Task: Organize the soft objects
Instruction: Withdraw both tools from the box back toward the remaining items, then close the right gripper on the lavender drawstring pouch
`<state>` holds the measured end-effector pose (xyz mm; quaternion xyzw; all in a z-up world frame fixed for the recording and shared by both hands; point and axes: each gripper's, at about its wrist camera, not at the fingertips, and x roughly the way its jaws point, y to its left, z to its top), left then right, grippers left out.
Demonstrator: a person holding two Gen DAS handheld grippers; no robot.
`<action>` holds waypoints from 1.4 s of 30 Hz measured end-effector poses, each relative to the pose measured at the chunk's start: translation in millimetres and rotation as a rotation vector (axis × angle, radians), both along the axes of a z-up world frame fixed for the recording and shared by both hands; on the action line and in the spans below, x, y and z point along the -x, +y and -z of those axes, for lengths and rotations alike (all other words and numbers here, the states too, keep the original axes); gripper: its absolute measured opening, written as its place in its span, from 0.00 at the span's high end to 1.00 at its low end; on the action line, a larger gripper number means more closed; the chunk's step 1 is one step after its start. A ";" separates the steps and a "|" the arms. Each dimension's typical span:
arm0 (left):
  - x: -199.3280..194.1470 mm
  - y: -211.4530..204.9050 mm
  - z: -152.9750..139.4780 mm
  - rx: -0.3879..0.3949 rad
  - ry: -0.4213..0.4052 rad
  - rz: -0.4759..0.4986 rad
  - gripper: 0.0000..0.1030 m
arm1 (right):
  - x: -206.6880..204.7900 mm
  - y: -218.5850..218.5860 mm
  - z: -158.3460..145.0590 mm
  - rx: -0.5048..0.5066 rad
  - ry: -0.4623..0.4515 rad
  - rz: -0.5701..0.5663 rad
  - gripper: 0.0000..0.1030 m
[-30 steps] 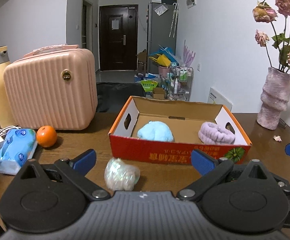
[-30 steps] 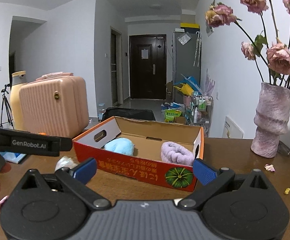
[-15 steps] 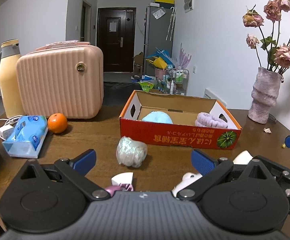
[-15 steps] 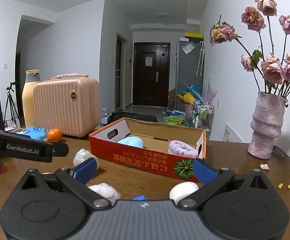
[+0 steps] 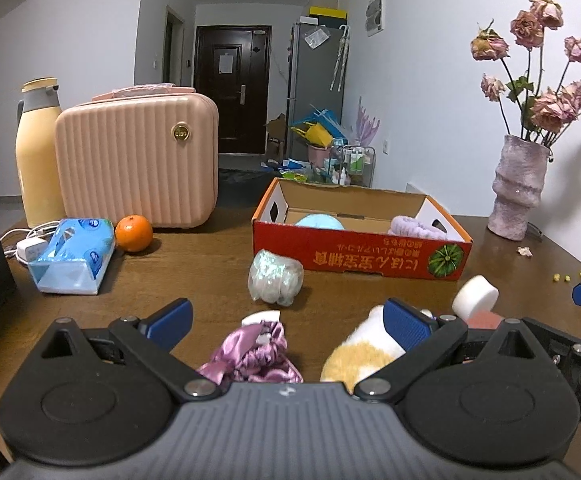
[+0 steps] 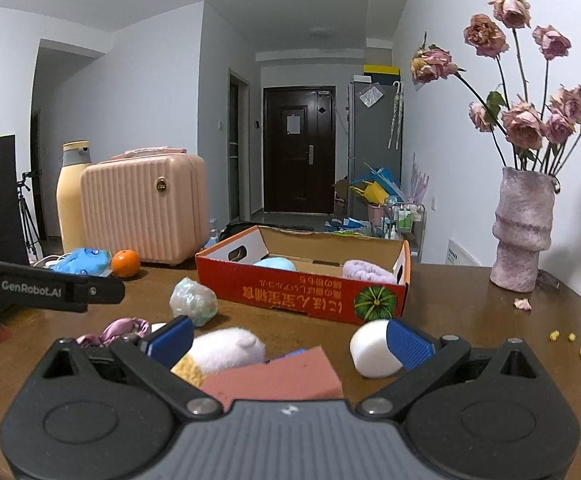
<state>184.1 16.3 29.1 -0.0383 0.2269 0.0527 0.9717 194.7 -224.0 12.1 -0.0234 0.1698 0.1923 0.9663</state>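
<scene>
In the left wrist view, the left tool (image 5: 286,322) hung with its blue fingers spread wide and nothing between them. A purple satin scrunchie (image 5: 252,356) lay on the surface (image 5: 194,272) just ahead of it, and a white-and-yellow plush toy (image 5: 364,344) sat beside the right-hand finger. Farther out, an iridescent wrapped bundle (image 5: 275,277) rested close to the front wall of the red cardboard box (image 5: 360,258), which already held a blue fluffy ball (image 5: 318,221) and a lilac headband (image 5: 416,227). The scrunchie looked light, limp and slick; pinching its bunched middle would likely hold better than catching a loose fold.

In the right wrist view, the right tool (image 6: 288,342) was likewise open and empty. A pink foam block (image 6: 278,376) lay between its fingers, the plush toy (image 6: 226,350) near the left finger and a white round sponge (image 6: 370,350) against the right one. The foam seemed light and springy, so a grip across its narrow sides should compress it safely. The plush would squash easily; its body offered the fullest hold.
</scene>
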 end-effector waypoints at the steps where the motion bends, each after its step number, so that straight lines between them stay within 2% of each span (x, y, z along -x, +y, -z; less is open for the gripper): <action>1: 3.7 0.4 1.8 0.001 0.001 0.005 0.00 | 3.3 -0.8 0.8 -0.002 0.002 0.002 0.00; 13: 30.2 7.3 24.3 -0.005 0.000 0.025 0.00 | 29.8 -0.4 22.6 0.033 0.056 0.023 0.00; 21: 32.7 11.5 35.2 -0.016 -0.016 0.043 0.00 | 33.7 5.4 41.3 0.080 0.115 0.037 0.00; 28: 33.7 12.8 41.5 -0.055 -0.043 0.060 0.00 | 21.3 17.7 55.1 0.135 0.176 0.041 0.00; 34: 30.3 25.5 44.9 -0.033 -0.029 0.073 0.00 | 0.1 31.4 68.4 0.204 0.242 0.038 0.00; 38: 27.7 35.7 46.6 -0.011 -0.016 0.064 0.00 | -13.9 36.5 74.0 0.213 0.279 0.020 0.00; 42: 25.8 42.6 48.4 0.001 -0.003 0.057 0.00 | -27.1 41.1 80.8 0.218 0.308 0.008 0.06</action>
